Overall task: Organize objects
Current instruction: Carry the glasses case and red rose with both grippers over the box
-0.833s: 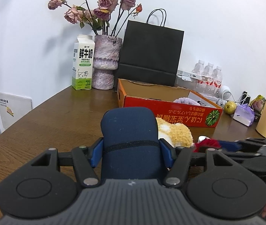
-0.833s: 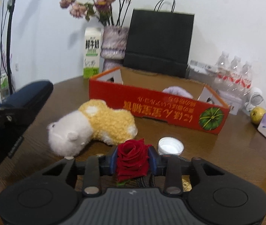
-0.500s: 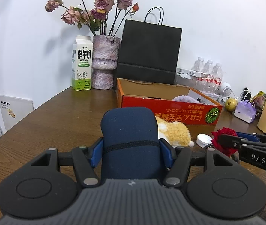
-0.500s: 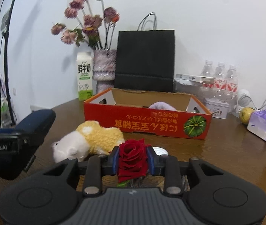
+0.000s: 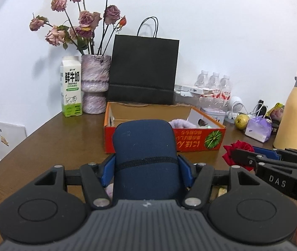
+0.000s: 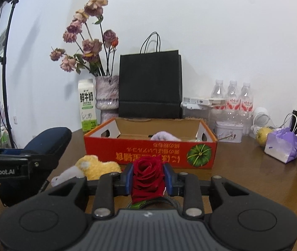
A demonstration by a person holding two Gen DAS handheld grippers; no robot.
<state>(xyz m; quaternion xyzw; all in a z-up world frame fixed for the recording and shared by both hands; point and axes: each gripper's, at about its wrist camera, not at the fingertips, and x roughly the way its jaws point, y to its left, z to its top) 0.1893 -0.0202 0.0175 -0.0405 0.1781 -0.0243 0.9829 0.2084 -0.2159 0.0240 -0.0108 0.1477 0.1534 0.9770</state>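
Observation:
My left gripper (image 5: pixel 145 171) is shut on a dark blue padded case (image 5: pixel 144 152), held above the wooden table in front of the orange cardboard box (image 5: pixel 198 141). My right gripper (image 6: pixel 148 176) is shut on a red rose (image 6: pixel 147 176), held above the table in front of the same box (image 6: pixel 150 152). The rose also shows at the right of the left wrist view (image 5: pixel 235 153). The blue case shows at the left of the right wrist view (image 6: pixel 43 146). A yellow and white plush toy (image 6: pixel 94 167) lies on the table before the box. A purple plush item (image 6: pixel 165 136) lies inside the box.
Behind the box stand a black paper bag (image 6: pixel 150 85), a vase of dried roses (image 6: pixel 106 98) and a milk carton (image 6: pixel 87 106). Water bottles (image 6: pixel 232 102), a tin (image 6: pixel 229 131), a pear (image 6: pixel 263 133), a purple bag (image 6: pixel 283 144) and a yellow flask (image 5: pixel 293 113) crowd the right side.
Both grippers have risen, each still holding its object. The box and table now sit lower in both views, and the plush toy is mostly hidden behind the blue case in the left view.

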